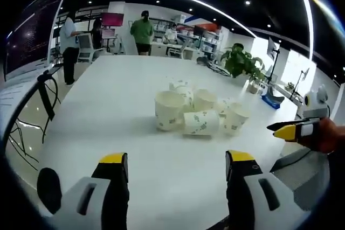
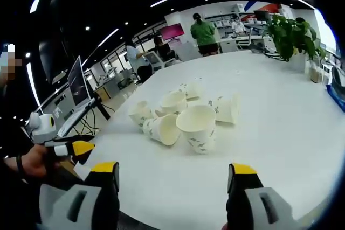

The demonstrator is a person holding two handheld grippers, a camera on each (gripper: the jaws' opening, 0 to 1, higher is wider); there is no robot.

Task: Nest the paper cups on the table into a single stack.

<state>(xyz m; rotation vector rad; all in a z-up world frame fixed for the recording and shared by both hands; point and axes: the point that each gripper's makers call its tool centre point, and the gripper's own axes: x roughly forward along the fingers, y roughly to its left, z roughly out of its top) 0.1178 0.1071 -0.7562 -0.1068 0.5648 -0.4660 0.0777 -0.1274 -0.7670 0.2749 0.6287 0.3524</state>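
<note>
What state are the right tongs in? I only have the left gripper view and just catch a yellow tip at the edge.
Observer: In the right gripper view the right tongs are open, with nothing between them.
Operator: Which cup is closest to them?
Observer: An upright cup, mouth up, almost straight ahead of them.
Operator: Anything lying down next to it?
Observer: Yes, a cup on its side right beside it, with its mouth turned toward the right camera.
</note>
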